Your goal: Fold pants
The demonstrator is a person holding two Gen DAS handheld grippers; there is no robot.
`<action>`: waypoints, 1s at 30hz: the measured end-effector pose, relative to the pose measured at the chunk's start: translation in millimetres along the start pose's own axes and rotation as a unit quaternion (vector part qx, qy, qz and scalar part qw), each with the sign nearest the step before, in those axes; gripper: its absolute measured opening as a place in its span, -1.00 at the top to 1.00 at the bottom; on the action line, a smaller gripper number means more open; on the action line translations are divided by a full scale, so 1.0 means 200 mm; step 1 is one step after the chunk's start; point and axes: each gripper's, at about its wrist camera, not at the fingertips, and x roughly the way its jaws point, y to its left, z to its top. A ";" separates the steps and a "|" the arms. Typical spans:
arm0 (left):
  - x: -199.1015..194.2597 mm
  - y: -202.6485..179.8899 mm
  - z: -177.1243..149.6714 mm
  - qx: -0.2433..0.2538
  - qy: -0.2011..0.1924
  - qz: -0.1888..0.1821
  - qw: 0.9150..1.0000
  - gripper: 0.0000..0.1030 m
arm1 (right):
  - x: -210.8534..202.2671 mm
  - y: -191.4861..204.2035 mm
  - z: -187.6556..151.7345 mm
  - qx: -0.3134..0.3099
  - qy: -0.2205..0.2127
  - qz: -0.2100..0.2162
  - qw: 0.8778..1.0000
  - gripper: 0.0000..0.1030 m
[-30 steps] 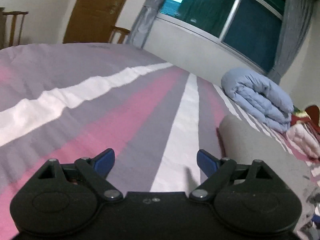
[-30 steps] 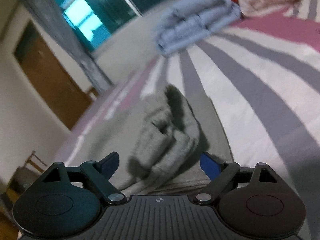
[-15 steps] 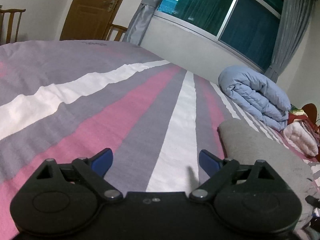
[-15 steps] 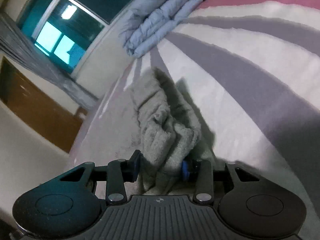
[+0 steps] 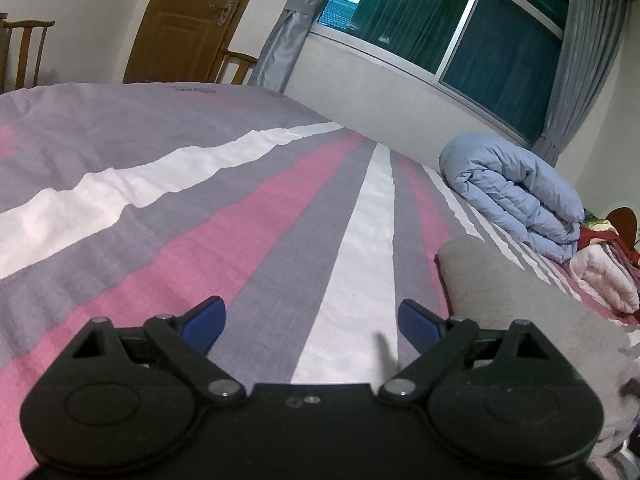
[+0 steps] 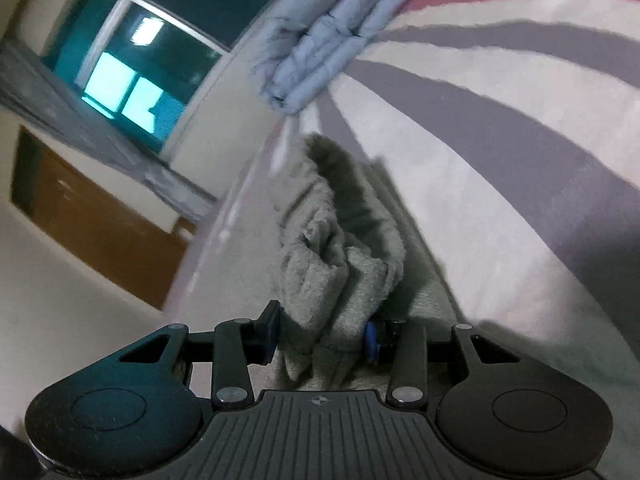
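The grey pants [image 6: 336,248] lie bunched on the striped bed. My right gripper [image 6: 322,334] is shut on a thick wad of their fleecy fabric, which bulges up between the blue pads [image 6: 270,330]. In the left wrist view a flat grey part of the pants [image 5: 504,292] lies at the right, beside and beyond the right finger. My left gripper [image 5: 312,322] stands open over the bedspread with nothing between its fingers, apart from the pants.
The bedspread [image 5: 208,240] has pink, grey and white stripes. A rolled pale-blue duvet [image 5: 516,196] sits at the far right by the window wall, with pink and red bedding [image 5: 604,276] beside it. Wooden chairs [image 5: 24,52] and a door [image 5: 192,20] stand beyond the bed.
My right gripper has closed from wide open onto the bunched pants fabric and rolled, tilting its view. The left gripper has stayed open in the same place.
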 end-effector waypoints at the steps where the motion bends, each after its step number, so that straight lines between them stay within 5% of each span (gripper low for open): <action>1: 0.00 -0.01 0.00 0.003 0.000 0.001 1.000 -0.69 | 0.01 0.00 0.00 -0.008 0.000 -0.004 1.000 0.20; 2: -0.01 -0.01 0.00 0.005 0.000 0.002 1.000 -0.69 | 0.05 -0.02 0.00 -0.011 0.017 -0.043 0.999 0.20; 5: -0.06 -0.03 -0.01 0.015 -0.006 0.004 1.000 -0.68 | 0.07 -0.01 -0.01 -0.017 0.015 -0.044 0.999 0.18; 8: -0.16 -0.07 -0.05 0.053 -0.010 0.002 0.999 -0.67 | -0.04 0.07 -0.04 -0.061 -0.005 -0.053 0.997 -0.17; 12: -0.29 -0.17 -0.12 0.131 -0.014 -0.012 0.991 -0.67 | -0.23 0.19 -0.13 -0.136 -0.045 -0.094 0.985 -0.18; 17: -0.40 -0.26 -0.21 0.178 -0.022 -0.033 0.983 -0.67 | -0.38 0.25 -0.25 -0.159 -0.078 -0.111 0.978 -0.47; 28: -0.18 -0.39 -0.25 0.221 0.022 -0.043 0.974 -0.60 | -0.39 0.18 -0.25 -0.171 -0.065 -0.107 0.977 -0.47; 30: -0.15 -0.39 -0.23 0.229 -0.001 -0.024 0.973 -0.54 | -0.37 0.18 -0.25 -0.168 -0.060 -0.103 0.979 -0.47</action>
